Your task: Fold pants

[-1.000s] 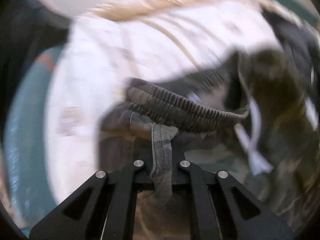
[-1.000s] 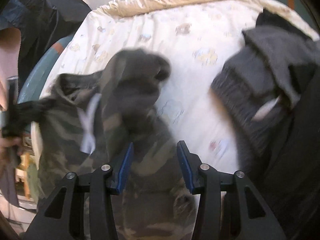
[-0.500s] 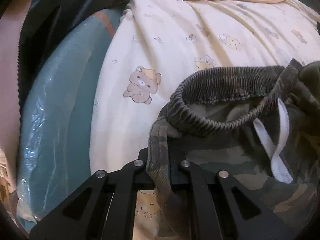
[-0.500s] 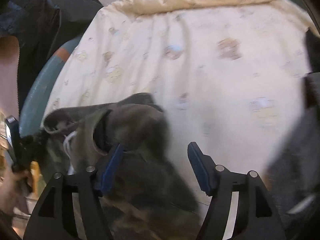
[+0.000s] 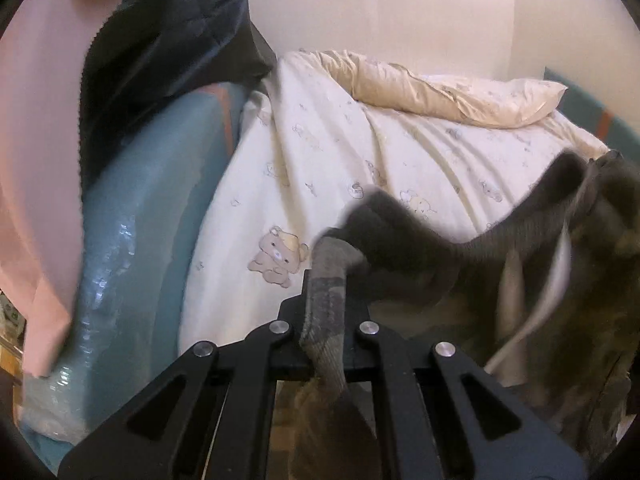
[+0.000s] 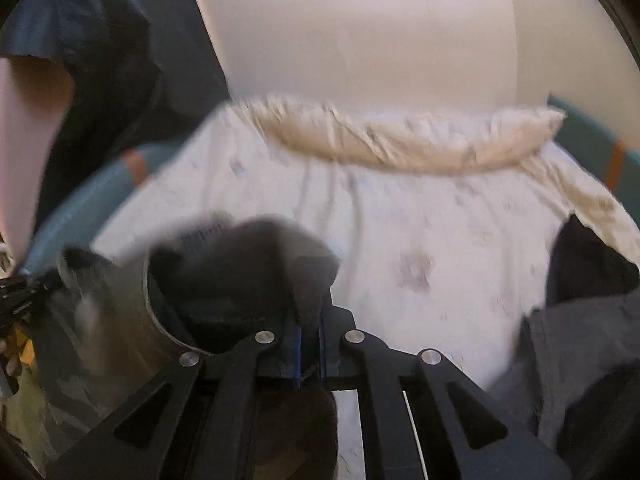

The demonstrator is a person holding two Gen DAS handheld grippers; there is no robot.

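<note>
The camouflage pants (image 5: 532, 280) are held above the bed (image 5: 360, 168), waistband pinched by the left hand-held gripper (image 5: 325, 320) while the right hand-held gripper (image 6: 309, 344) is closing on it, so spreading flat is judged next.

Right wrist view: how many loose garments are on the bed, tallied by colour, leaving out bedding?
Camouflage-green fabric pants, pinched in the closing right tongs: 1
Dark grey knitted garment at the right edge: 1
Black cloth item behind it: 1, though it may belong to the grey heap
Total: 3
</note>
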